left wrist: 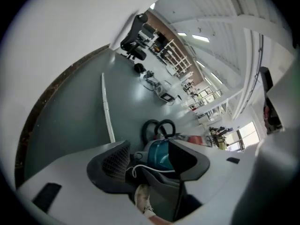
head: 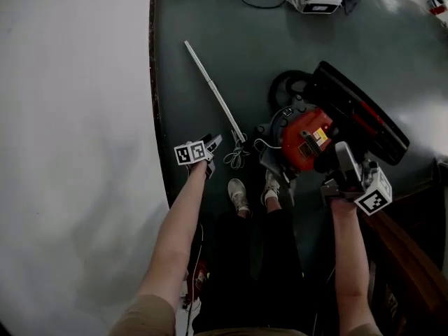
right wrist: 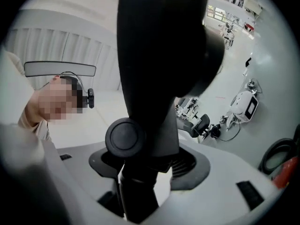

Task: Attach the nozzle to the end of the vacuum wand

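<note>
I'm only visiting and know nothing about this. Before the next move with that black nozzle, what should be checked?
1. Nozzle secure in right gripper: ok, the jaws are closed on its neck.
2. Left gripper free: ok, jaws apart, nothing between them.
3. Wand held steady: not ok, it lies loose with neither gripper on it.
4. Nozzle lined up with the wand's end: not ok, the red vacuum sits between them.
5. Which wand end takes the nozzle: cannot tell.

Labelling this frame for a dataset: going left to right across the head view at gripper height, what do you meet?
The left gripper → looped cord → red vacuum body → right gripper, clamped on the black nozzle.
</note>
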Action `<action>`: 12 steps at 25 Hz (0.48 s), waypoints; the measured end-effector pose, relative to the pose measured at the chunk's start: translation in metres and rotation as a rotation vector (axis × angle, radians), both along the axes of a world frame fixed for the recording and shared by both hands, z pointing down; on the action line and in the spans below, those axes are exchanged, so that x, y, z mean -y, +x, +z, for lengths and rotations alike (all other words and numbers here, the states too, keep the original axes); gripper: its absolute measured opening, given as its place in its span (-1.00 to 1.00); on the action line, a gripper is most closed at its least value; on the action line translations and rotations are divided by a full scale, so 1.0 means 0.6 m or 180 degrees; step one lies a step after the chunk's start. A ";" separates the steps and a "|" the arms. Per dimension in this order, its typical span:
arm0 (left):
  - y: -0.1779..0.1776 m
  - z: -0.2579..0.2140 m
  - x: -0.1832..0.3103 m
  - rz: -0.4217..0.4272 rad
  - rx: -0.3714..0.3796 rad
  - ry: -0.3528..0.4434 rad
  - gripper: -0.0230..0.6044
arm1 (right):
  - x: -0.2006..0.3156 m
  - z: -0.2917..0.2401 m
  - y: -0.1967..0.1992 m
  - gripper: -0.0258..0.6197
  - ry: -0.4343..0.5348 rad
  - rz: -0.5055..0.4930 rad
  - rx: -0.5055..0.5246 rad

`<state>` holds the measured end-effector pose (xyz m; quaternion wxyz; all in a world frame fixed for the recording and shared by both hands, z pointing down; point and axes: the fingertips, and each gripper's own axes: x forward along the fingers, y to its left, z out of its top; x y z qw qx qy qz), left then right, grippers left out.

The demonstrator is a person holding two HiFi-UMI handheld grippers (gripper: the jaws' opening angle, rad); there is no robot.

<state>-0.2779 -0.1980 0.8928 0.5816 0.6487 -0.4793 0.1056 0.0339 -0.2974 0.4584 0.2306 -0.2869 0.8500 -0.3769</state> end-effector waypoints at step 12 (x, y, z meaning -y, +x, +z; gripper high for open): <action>0.007 0.692 0.173 -0.0149 0.0485 -0.0683 0.16 | 0.107 0.447 0.058 -0.06 0.0007 -0.0206 -0.0064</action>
